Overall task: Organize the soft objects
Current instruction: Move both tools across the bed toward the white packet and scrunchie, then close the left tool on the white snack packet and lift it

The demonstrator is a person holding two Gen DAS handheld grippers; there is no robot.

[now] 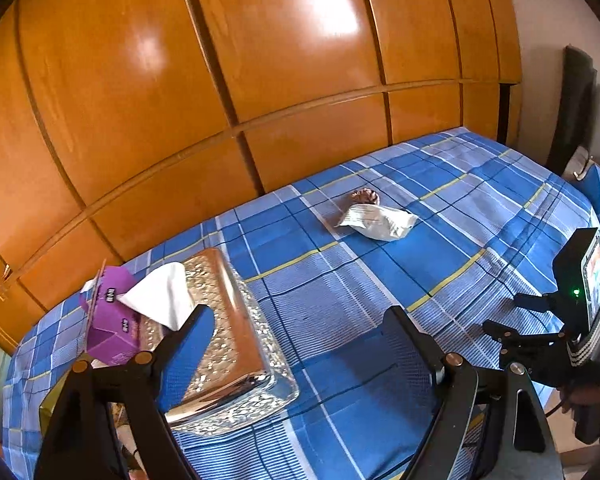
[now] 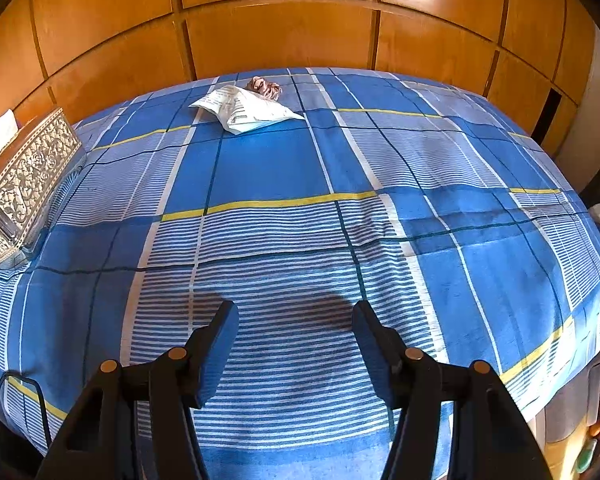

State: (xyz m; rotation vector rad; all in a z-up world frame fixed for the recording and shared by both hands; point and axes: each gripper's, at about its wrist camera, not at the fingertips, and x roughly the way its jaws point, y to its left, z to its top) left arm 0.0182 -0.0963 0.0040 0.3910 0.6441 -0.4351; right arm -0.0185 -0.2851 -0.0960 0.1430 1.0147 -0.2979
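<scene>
We held both tools low at the near edge of the checked bedspread (image 2: pixel 284 168), the right gripper (image 2: pixel 296 320) and the left gripper (image 1: pixel 300 320) each with jaws spread wide and nothing between them. Straight ahead and well apart from the right gripper lay the white pouch (image 2: pixel 246 110), its long axis running crosswise to our reach, with a small brownish scrunchie (image 2: pixel 265 86) touching its far side. We judged the right gripper better placed, since from the left the pouch (image 1: pixel 378 222) sat ahead and slightly right, beyond the ornate silver box (image 1: pixel 228 332).
</scene>
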